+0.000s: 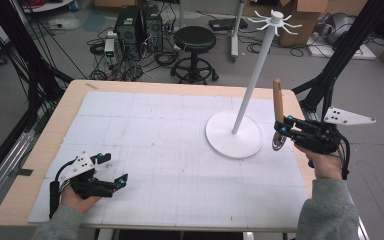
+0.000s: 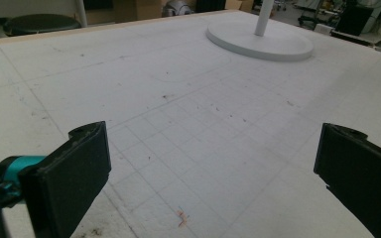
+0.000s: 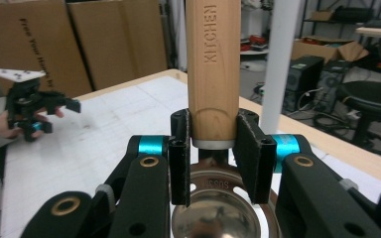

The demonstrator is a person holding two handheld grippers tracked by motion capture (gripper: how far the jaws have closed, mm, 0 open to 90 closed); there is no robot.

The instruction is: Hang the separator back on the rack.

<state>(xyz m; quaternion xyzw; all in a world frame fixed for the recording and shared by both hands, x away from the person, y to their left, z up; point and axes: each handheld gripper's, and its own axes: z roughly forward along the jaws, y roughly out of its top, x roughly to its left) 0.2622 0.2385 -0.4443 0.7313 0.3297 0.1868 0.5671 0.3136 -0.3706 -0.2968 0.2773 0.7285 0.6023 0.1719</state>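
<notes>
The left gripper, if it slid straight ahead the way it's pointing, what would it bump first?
Probably the white stand's round base. The open left gripper looks across bare white mat toward it, though depth is hard to judge.

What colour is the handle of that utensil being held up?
Light tan wood handle, stamped KITCHEN; the right gripper view shows it best.

Even, diffuse overhead light fills all three views, bright without harsh glare. On the white table mat (image 1: 170, 150) shadows are faint and soft, just a pale smudge beneath the left gripper (image 1: 114, 172) at eight o'clock. The high view is slightly soft and low in detail, with mild bending toward its edges. In the left gripper view the near jaws are blurred. In the right gripper view a dull sheen lies on the metal bowl (image 3: 218, 213) at six o'clock, and the background is soft.
</notes>
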